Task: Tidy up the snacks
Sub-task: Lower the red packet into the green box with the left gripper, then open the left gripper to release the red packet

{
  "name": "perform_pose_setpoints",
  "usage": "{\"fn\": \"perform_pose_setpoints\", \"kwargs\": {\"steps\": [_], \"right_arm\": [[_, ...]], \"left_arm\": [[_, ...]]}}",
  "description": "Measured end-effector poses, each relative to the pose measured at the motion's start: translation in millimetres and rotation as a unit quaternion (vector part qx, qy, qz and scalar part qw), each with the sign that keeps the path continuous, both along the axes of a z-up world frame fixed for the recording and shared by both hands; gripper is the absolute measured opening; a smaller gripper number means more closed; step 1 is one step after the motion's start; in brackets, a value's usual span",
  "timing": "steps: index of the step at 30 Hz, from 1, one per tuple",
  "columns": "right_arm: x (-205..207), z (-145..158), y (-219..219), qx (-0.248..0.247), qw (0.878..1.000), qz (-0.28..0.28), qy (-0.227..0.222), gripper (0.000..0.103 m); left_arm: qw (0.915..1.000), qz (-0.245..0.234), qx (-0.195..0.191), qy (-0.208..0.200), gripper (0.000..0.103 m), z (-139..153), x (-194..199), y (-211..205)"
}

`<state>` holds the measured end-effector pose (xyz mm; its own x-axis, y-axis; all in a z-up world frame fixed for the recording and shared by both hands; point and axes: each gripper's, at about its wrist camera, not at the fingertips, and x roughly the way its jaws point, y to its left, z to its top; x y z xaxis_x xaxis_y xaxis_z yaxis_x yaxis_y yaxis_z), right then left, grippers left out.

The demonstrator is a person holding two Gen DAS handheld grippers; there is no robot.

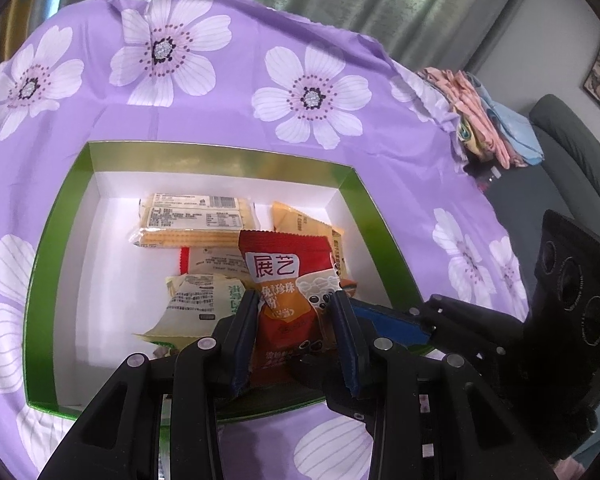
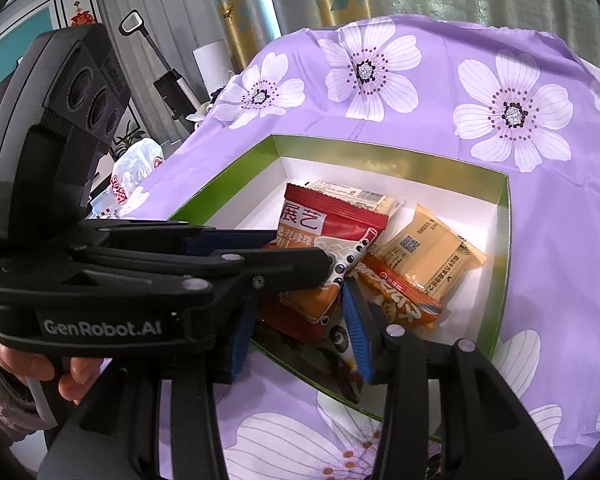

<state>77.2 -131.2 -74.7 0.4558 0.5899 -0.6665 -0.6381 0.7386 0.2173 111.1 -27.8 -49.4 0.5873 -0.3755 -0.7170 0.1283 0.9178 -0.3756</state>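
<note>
Holding the red-and-orange foil snack packet (image 1: pixel 290 300) upright over the green-walled white box (image 1: pixel 220 162), my left gripper (image 1: pixel 296 336) clamps its lower half, while my right gripper's (image 2: pixel 300 332) jaws stand apart beside it.

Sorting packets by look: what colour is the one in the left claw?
Red on top, orange lower down, white label: the held packet in the left claw, clearest in the left wrist view.

Left claw (image 1: pixel 296 336) clamped, right claw (image 2: pixel 300 336) apart.

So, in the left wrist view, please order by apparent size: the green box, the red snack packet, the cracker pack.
1. green box, by far the largest.
2. red snack packet, held in the left gripper.
3. cracker pack.
The packet is nearer the camera, so ranks 2 and 3 are uncertain.
</note>
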Motion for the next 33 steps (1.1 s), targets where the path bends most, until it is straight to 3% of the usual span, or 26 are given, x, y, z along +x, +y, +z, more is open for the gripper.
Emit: {"fn": "perform_pose_setpoints", "kwargs": {"steps": [2,7,10,17,20,22,27,33], "right_arm": [[-1.4,1.1,0.3,-0.004,1.0,-0.002,-0.003,0.052],[-7.0,7.5,-3.7,-0.003,1.0,-0.01,-0.015,0.058],[-12.6,11.1,-7.3,-0.006,1.0,-0.014,-0.022,0.06],[-27.8,19.5,-18.7,-0.002,0.999,-0.024,-0.029,0.066],[-36.9,24.0,-23.7,-0.002,0.999,-0.036,-0.036,0.078],[-43.2,27.8,-26.1,-0.002,0.998,-0.041,-0.043,0.079],[-59.7,37.6,-32.6,0.0,0.997,-0.057,-0.059,0.09],[-82.0,46.9,-38.7,0.008,0.995,-0.064,-0.07,0.094]], "left_arm": [[1.0,0.001,0.002,-0.002,0.037,1.2,-1.9,-1.2],[0.9998,0.003,0.012,-0.013,0.064,7.4,-9.0,-3.5],[0.9995,0.009,0.023,-0.02,0.074,12.4,-15.4,-3.9],[0.9984,0.026,0.043,-0.027,0.084,20.6,-31.6,-3.2],[0.9974,0.034,0.052,-0.036,0.093,25.9,-41.4,-2.7],[0.997,0.036,0.054,-0.043,0.095,30.2,-48.3,-2.4],[0.995,0.042,0.065,-0.063,0.098,42.5,-68.7,-2.7],[0.9919,0.05,0.077,-0.087,0.101,56.8,-92.7,-2.8]]}}
